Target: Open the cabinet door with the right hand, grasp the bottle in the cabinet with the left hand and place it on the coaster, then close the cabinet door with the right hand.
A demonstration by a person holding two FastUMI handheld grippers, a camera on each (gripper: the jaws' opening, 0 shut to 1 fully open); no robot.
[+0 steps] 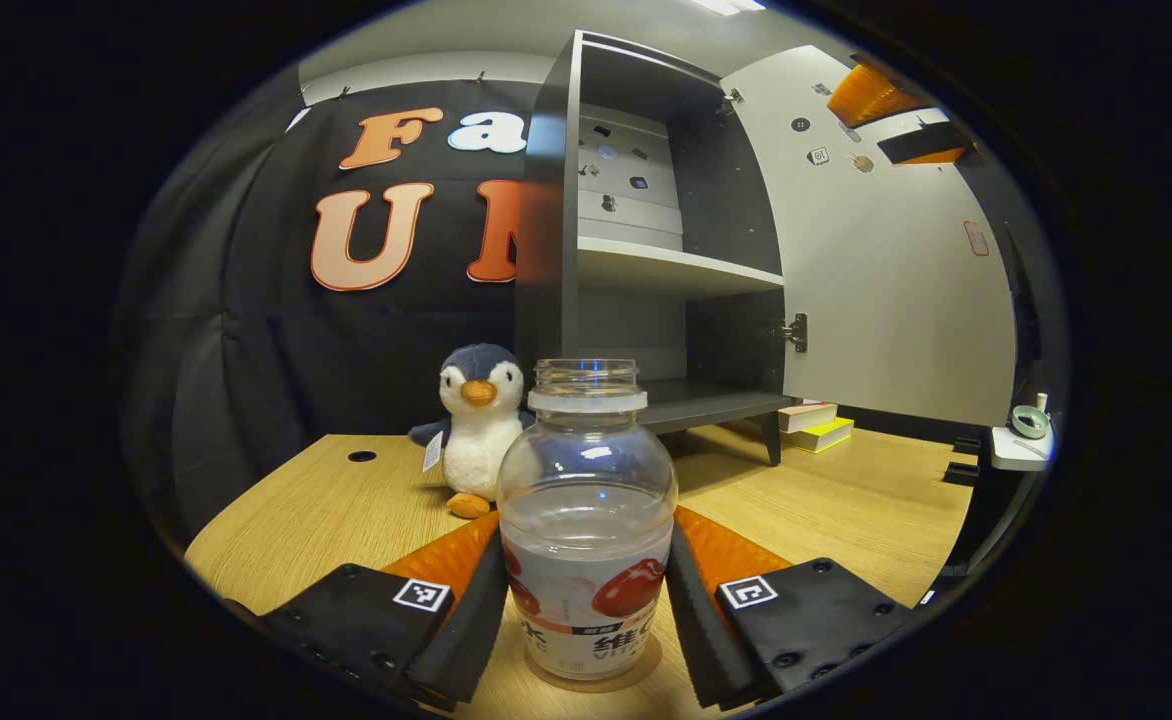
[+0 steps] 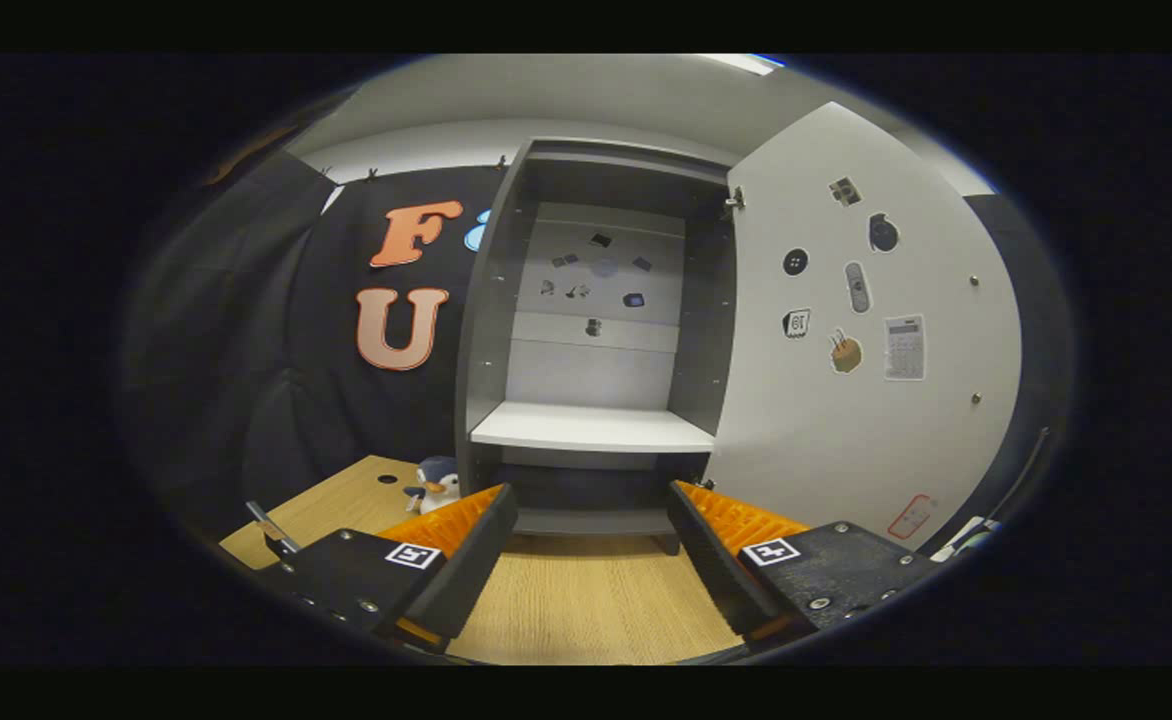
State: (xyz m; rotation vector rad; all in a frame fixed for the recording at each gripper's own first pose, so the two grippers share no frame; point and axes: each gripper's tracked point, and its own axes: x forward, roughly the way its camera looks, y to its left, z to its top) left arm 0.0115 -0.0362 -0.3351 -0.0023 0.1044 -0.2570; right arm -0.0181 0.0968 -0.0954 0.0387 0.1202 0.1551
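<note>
Two fingers of the left gripper [image 1: 586, 610] are seen flanking a clear, capless plastic bottle with a red-fruit label [image 1: 586, 520], one on each side of its lower body; whether both pads press on it or a thin gap remains cannot be told. The bottle is stood upright on a round brown coaster [image 1: 636, 672], whose edge is seen under its base, on the light wooden tabletop [image 1: 846, 510]. Just behind the bottle, a grey-and-white plush penguin with an orange beak [image 1: 476, 425] is seated beside the tall dark grey cabinet [image 1: 546, 230]. The cabinet's white door [image 2: 846, 400], dotted with small stickers, is swung wide open to the right, and a white shelf [image 2: 591, 428] is exposed inside. The right gripper [image 2: 591, 545] is held with its fingers apart, nothing between them, facing the open cabinet.
</note>
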